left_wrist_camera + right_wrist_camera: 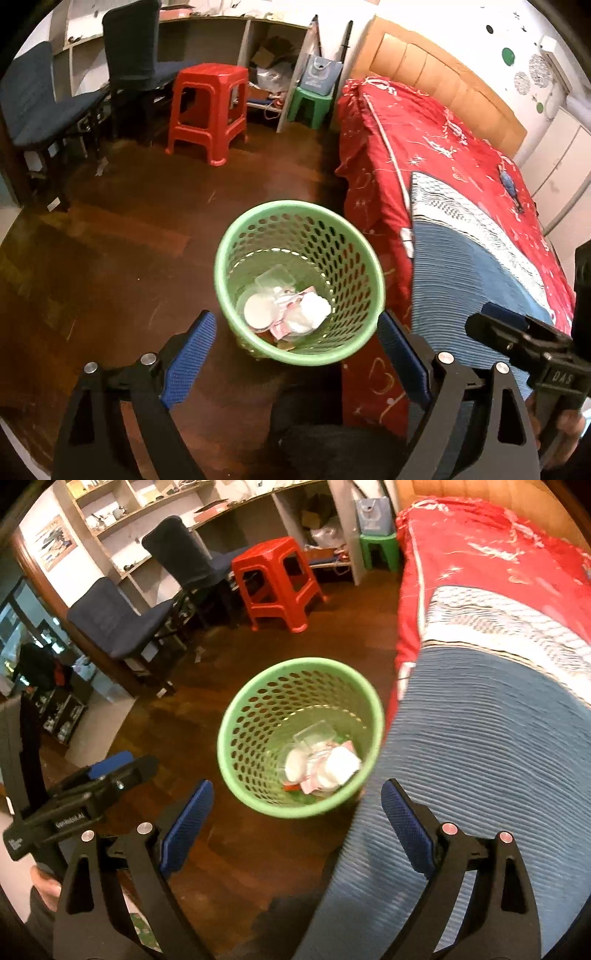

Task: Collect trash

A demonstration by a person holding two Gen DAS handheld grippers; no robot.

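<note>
Right now I am holding both grippers above the green perforated basket (236, 258), which is standing upright on the dark wooden floor (110, 258) just beside the bed (461, 184). My left gripper (295, 354) is hanging with its jaws spread wide and gripping nothing; the basket's near rim is showing between its blue pads (188, 358). My right gripper (297, 825) is doing the same, jaws wide apart and empty, with one pad over the floor and the other over the blue striped blanket (480, 775) on the bed. Inside the basket, trash (291, 310) is lying at the bottom: a white round lid, crumpled white paper, pink scraps and a clear plastic box. From the left wrist view, the right gripper is showing at the right edge. A red stool (210, 110), a small green stool (310, 107) and two dark chairs are standing well apart from the basket.
</note>
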